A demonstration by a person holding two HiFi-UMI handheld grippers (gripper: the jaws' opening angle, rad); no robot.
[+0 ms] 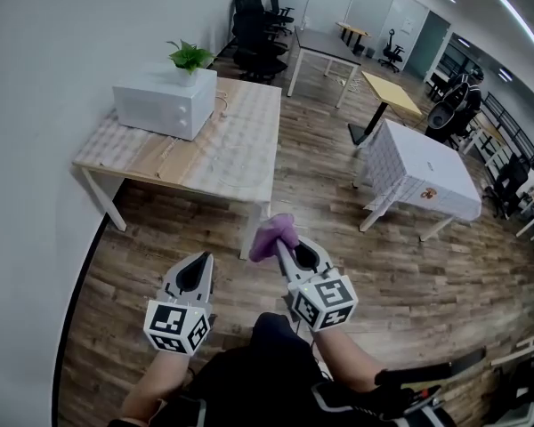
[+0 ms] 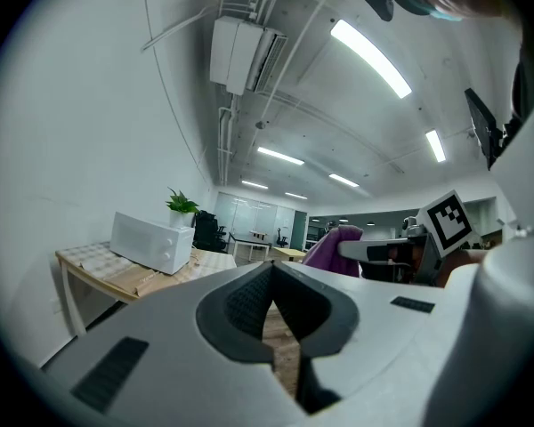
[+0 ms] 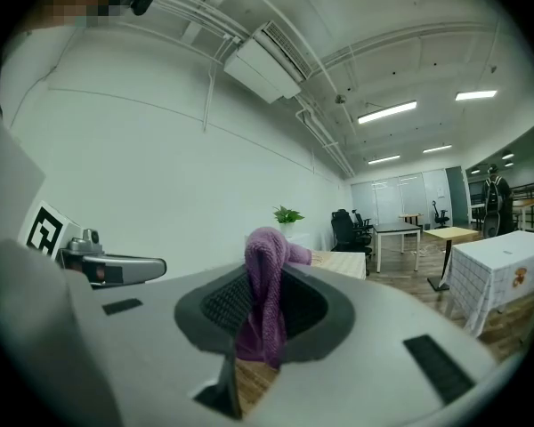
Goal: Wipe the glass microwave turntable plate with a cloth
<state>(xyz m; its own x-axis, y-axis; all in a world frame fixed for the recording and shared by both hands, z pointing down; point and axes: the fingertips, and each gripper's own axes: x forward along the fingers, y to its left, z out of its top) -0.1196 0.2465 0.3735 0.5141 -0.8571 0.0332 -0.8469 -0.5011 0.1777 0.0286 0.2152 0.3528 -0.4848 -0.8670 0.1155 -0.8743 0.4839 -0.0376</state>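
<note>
The right gripper (image 3: 260,272) is clamped on a purple knitted cloth (image 3: 267,305), which is bunched between its jaws and sticks up past the tips. The left gripper (image 2: 269,269) has its jaws together with nothing in them. In the head view, both are held close in front of the person over a wood-plank floor (image 1: 338,194).

The white box-shaped microwave oven (image 1: 165,100) is well apart from them, at about eleven o'clock. It sits at the far left end of a pale wooden table with white legs (image 1: 240,149), and its door looks closed. A small green potted plant (image 1: 190,56) stands on top of it.

No glass turntable plate shows in any view. I'd guess it is inside the oven. So I judge the task barely begun: the cloth is in hand, but walking over, opening the door, taking out the plate and wiping it are all left.

No brand or wording can be read. The grippers' cubes carry only black-and-white square markers (image 1: 325,299). At two o'clock, a table draped in white cloth (image 1: 427,176) has a small brownish mark, too small to make out.
</note>
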